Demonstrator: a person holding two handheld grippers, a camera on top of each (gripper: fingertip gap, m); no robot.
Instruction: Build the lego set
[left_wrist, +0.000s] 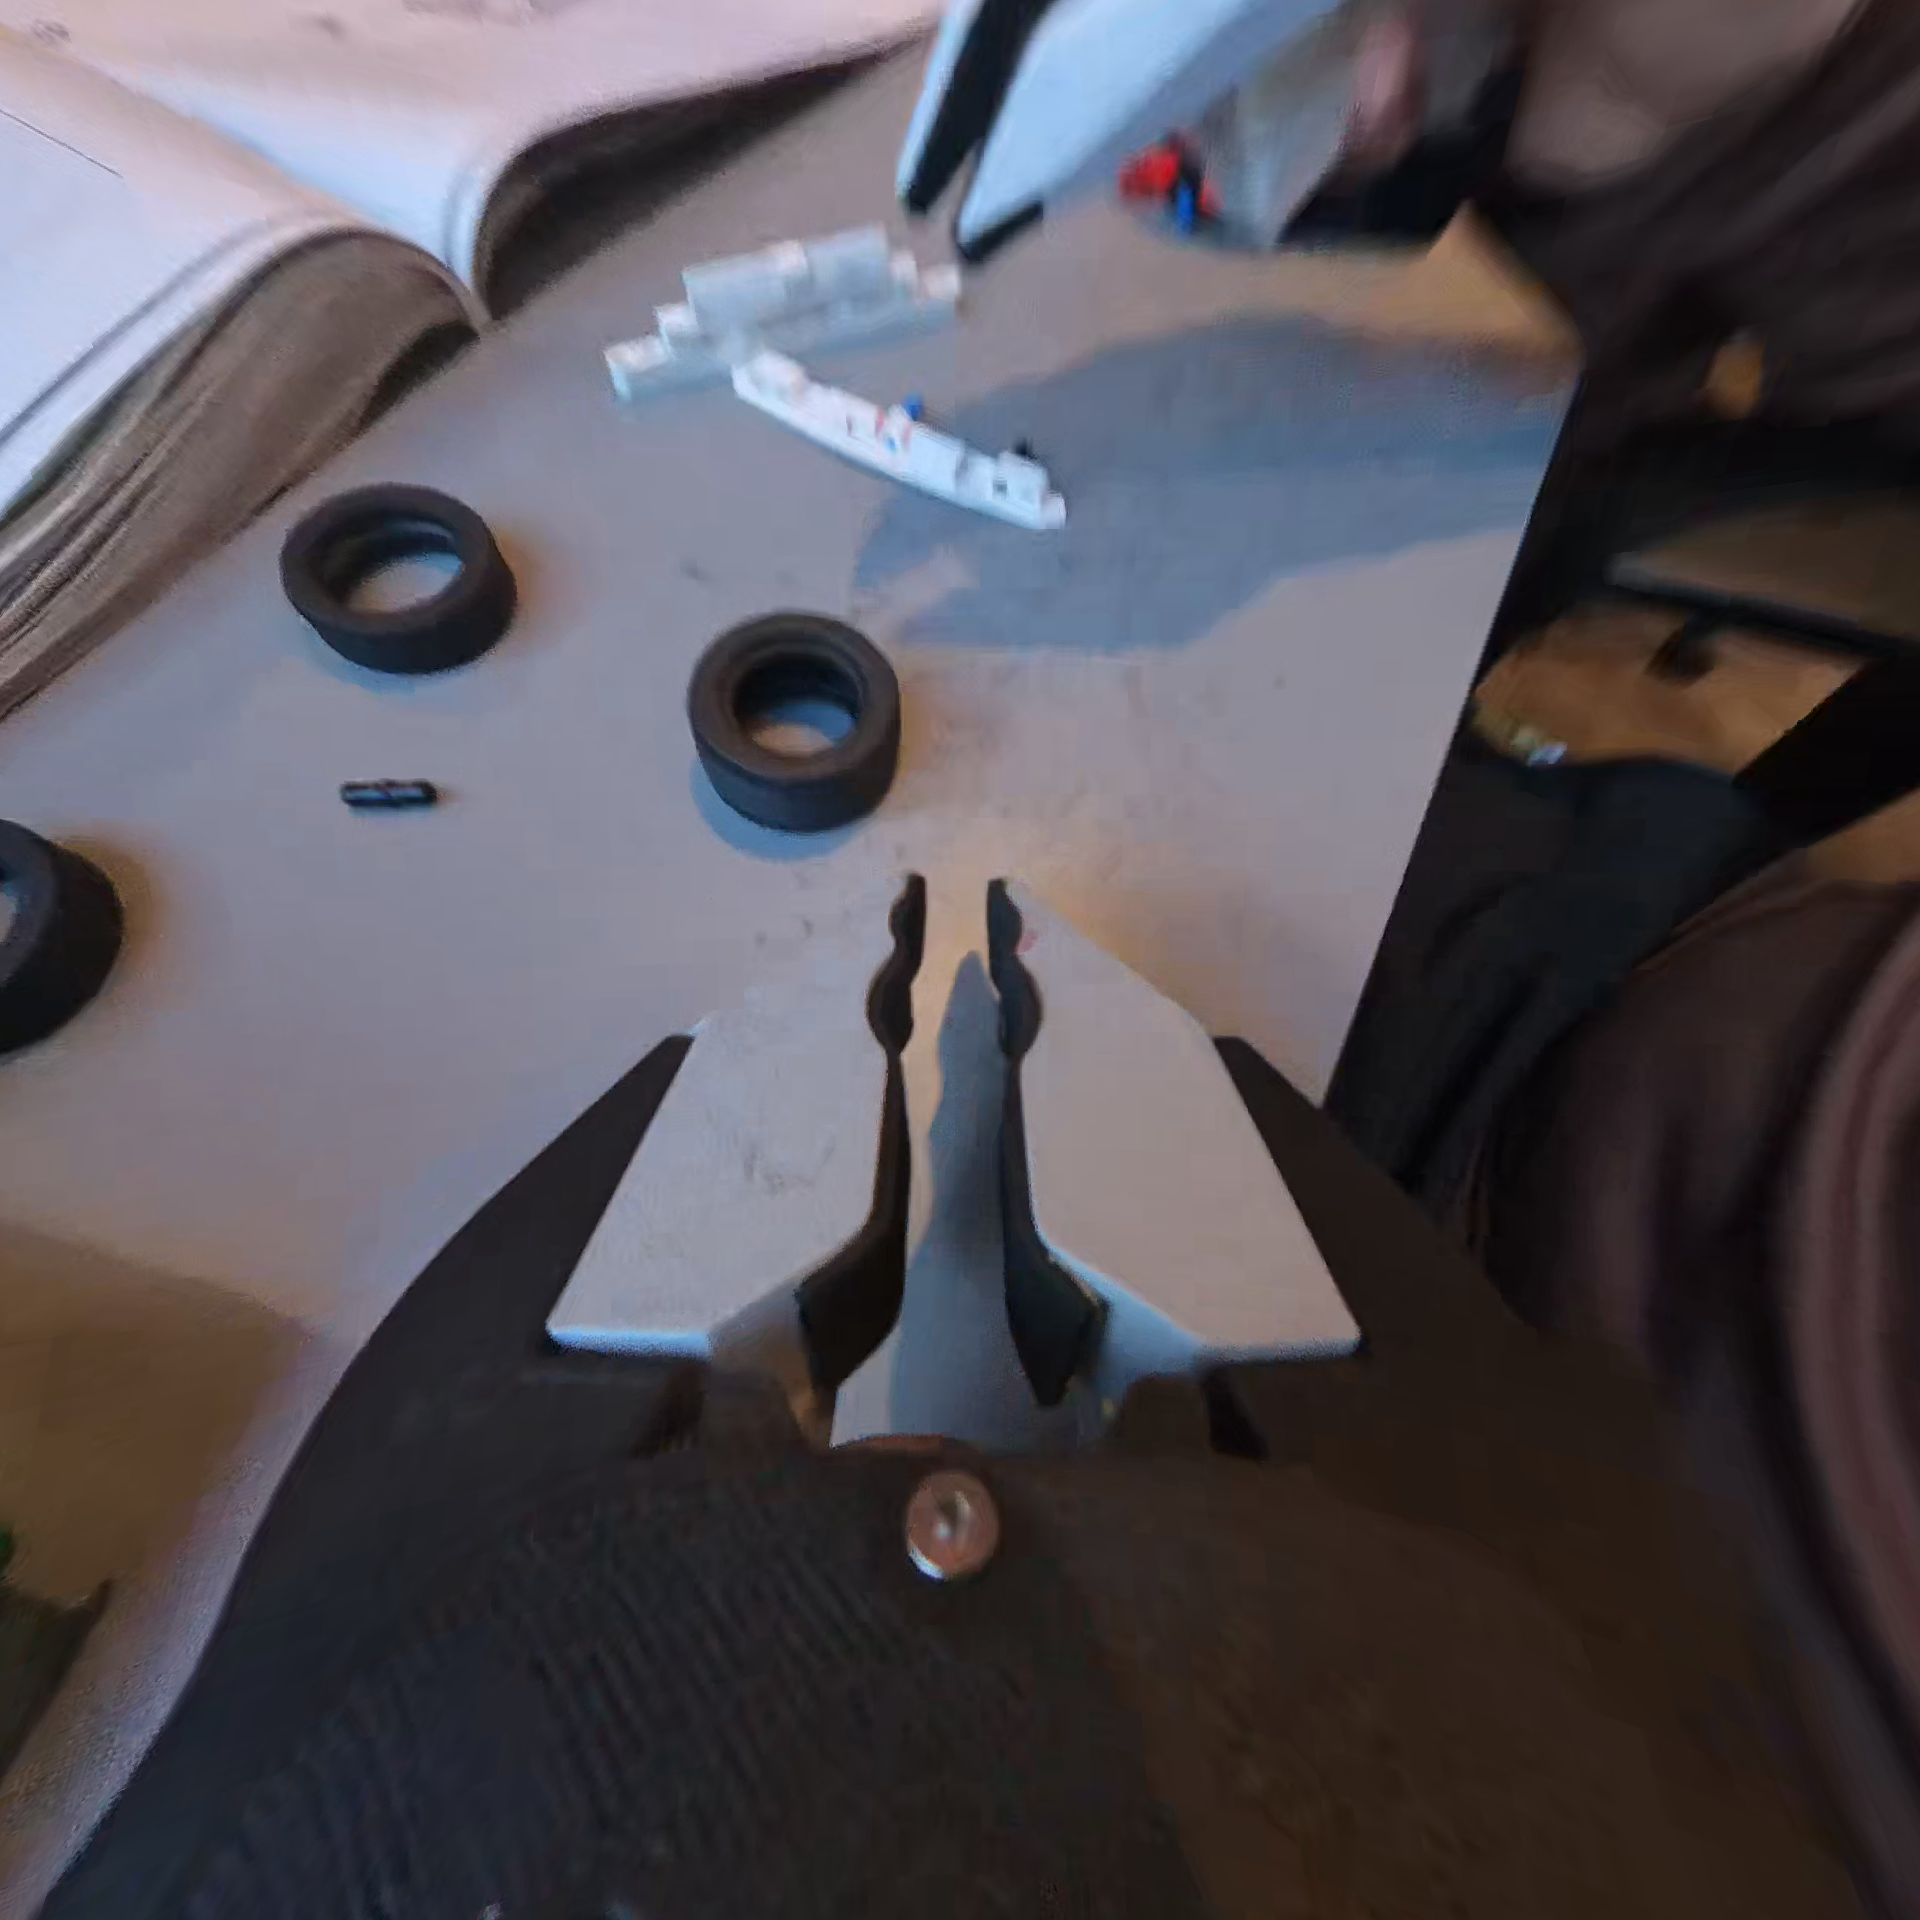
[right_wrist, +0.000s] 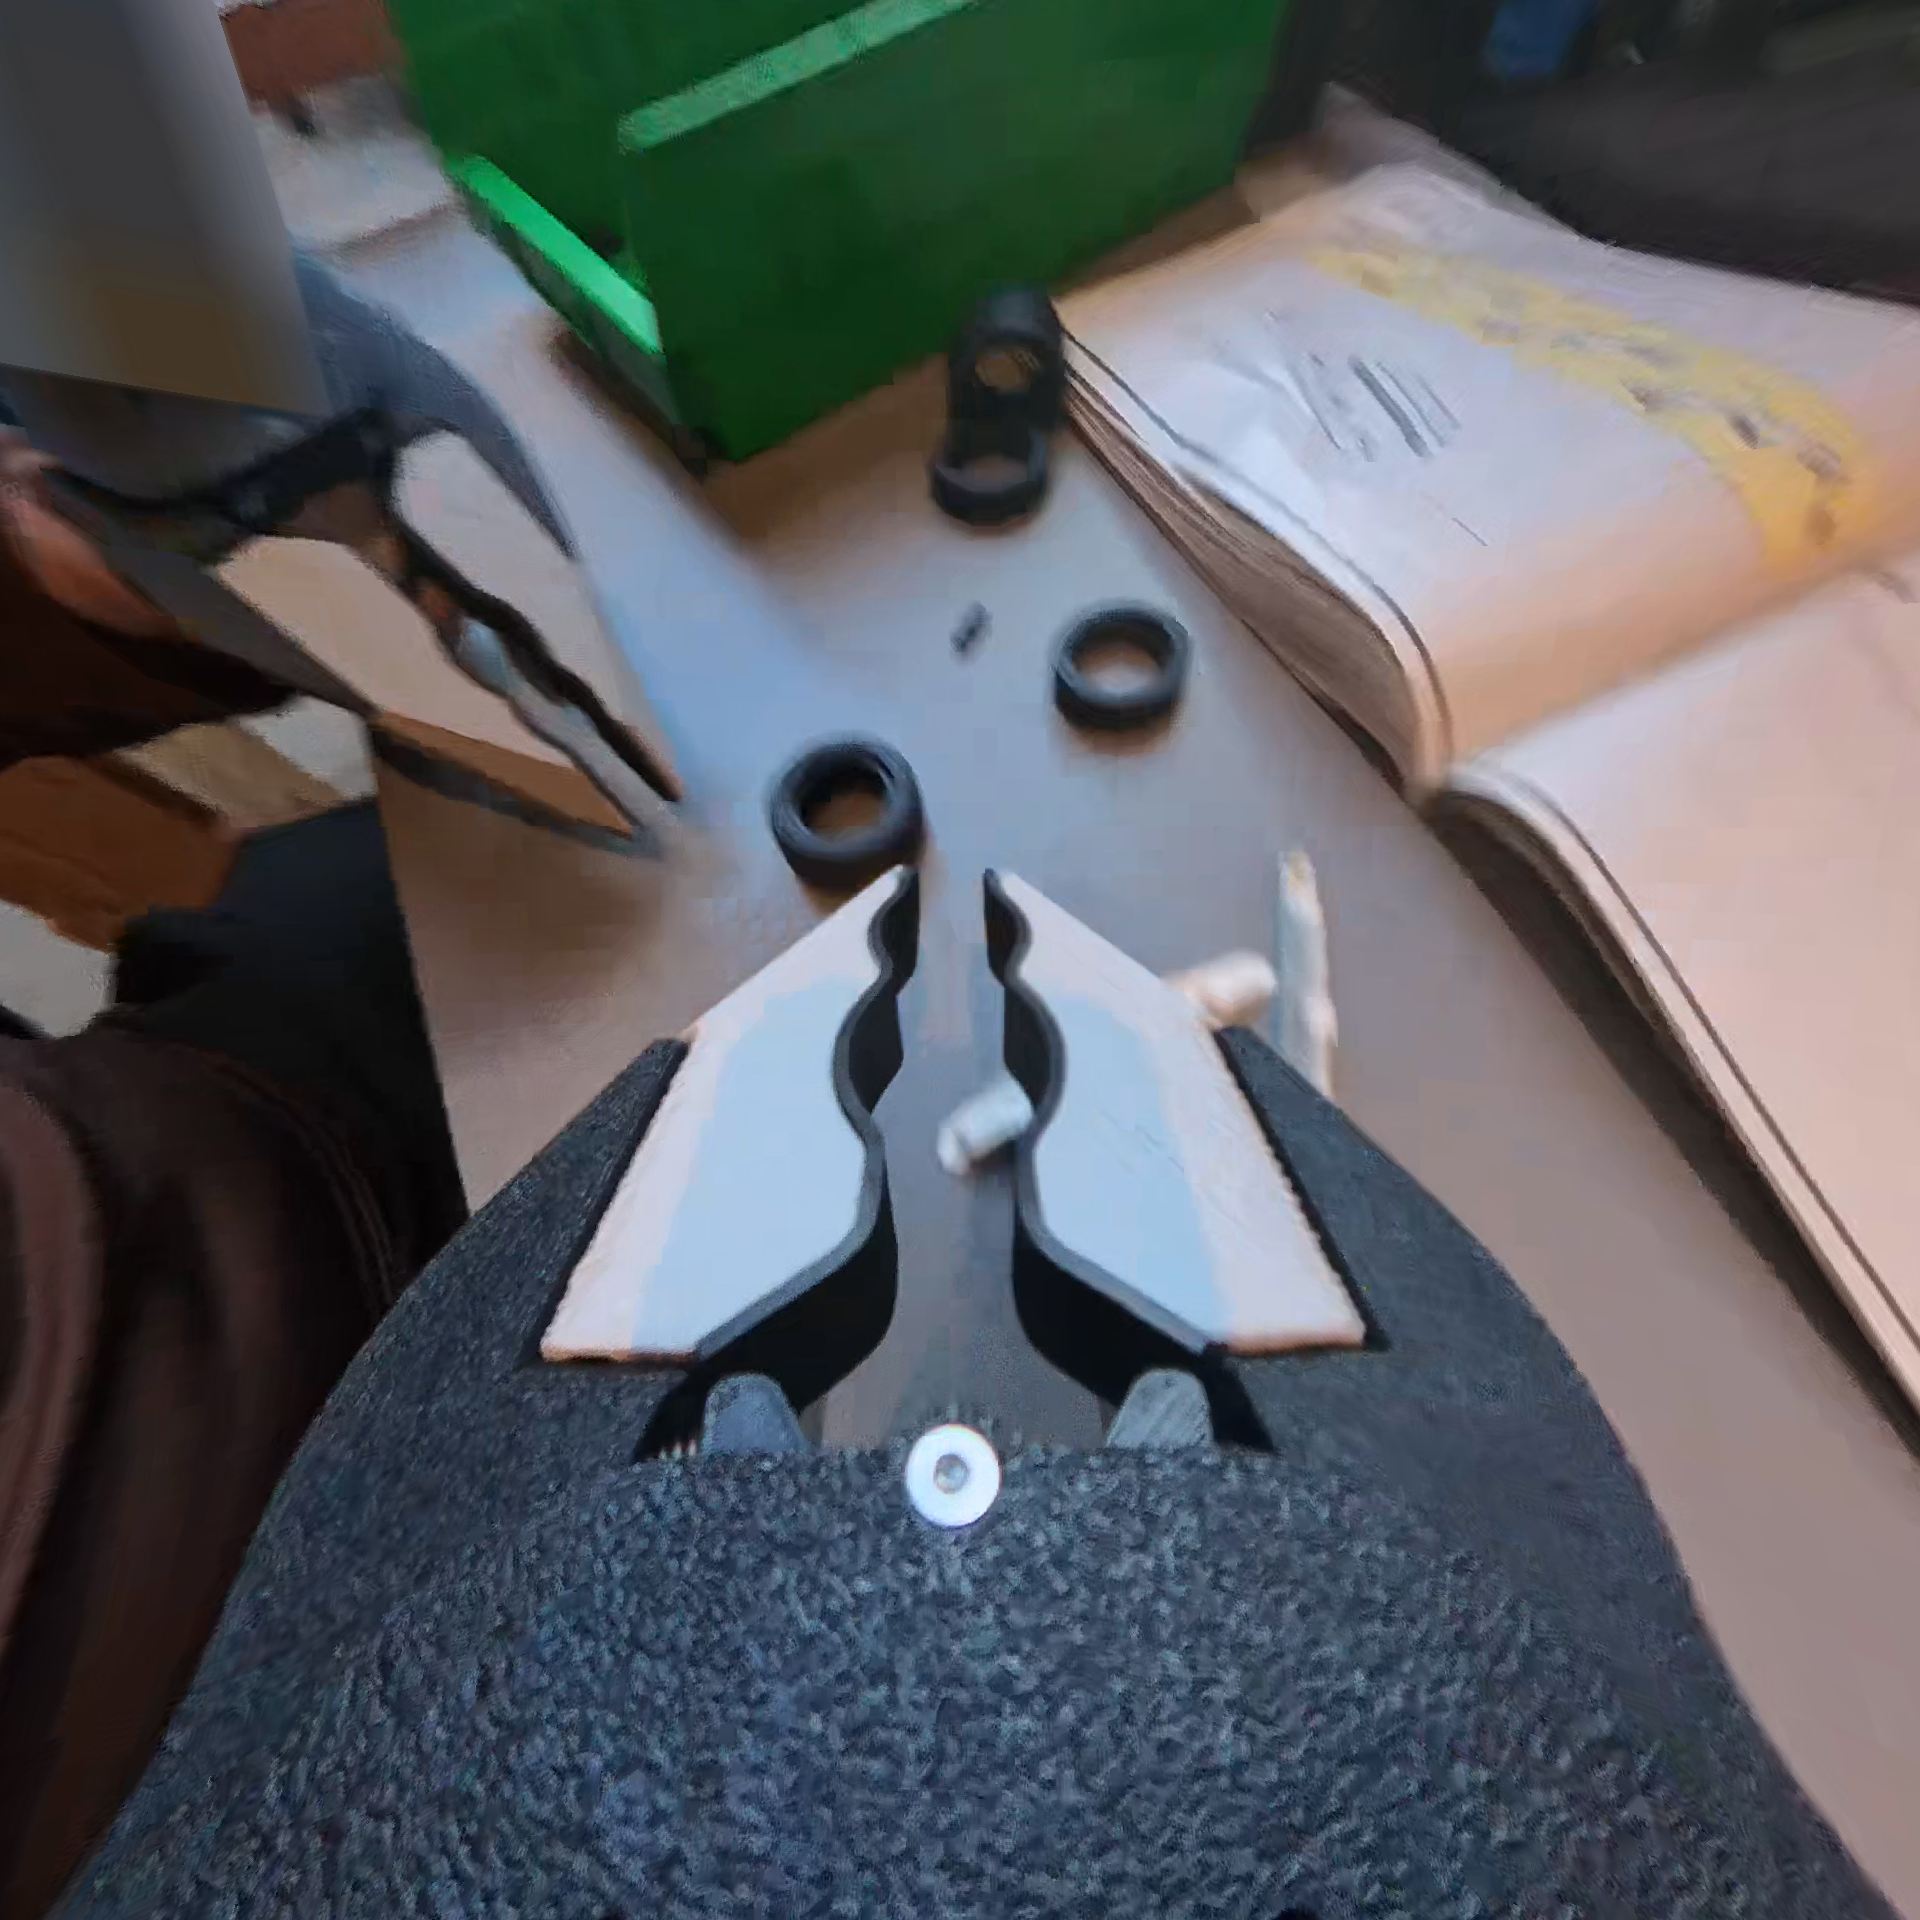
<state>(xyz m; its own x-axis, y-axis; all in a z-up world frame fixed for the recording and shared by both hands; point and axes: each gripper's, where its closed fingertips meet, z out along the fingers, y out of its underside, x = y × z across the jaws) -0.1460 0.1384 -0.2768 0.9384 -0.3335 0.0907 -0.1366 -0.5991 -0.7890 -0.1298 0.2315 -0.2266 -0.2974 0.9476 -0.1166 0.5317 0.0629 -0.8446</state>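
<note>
Black rubber tyres (left_wrist: 793, 720) lie loose on the grey table (left_wrist: 1143, 748). My left gripper (left_wrist: 954, 894) hovers above it, jaws a narrow gap apart, holding nothing. Only its camera shows the white brick assembly (left_wrist: 790, 301) and the white strip (left_wrist: 899, 442) beside it. My right gripper (right_wrist: 951, 883) is likewise slightly parted and empty. Only its camera shows the green box (right_wrist: 831, 208), two stacked tyres (right_wrist: 992, 416) and the open manual's pages (right_wrist: 1455, 416).

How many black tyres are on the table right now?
4. One nearest the left hand-held gripper, one beside the open booklet, and two stacked by the green box: lower, upper upright. More may be hidden.
</note>
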